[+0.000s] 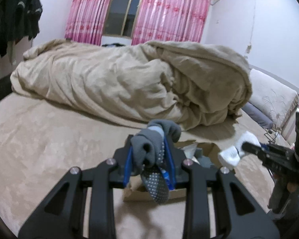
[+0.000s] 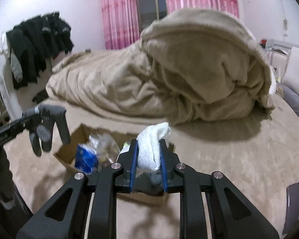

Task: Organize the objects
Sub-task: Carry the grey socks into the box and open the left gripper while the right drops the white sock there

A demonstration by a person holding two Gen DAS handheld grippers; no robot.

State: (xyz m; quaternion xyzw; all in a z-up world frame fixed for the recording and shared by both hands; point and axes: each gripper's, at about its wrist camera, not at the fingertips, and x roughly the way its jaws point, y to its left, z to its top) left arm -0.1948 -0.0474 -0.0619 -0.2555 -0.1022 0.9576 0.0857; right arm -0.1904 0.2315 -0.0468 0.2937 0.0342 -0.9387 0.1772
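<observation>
Above a beige-sheeted bed (image 1: 39, 139), the left tongs (image 1: 149, 157) are clamping a bundle of grey socks with dotted grip soles (image 1: 149, 149), which is hanging over an open cardboard box (image 2: 69, 149) sitting on the bed. The right tongs (image 2: 148, 159) are pinching a wad of white socks (image 2: 153, 143) just above the same box, where a blue packet (image 2: 85, 157) and crinkled clear plastic are lying. Behind them, a heaped tan duvet (image 1: 119, 83) is lying across the bed before pink curtains (image 1: 169, 12), while dark clothes (image 2: 39, 45) are hanging at the left wall.
</observation>
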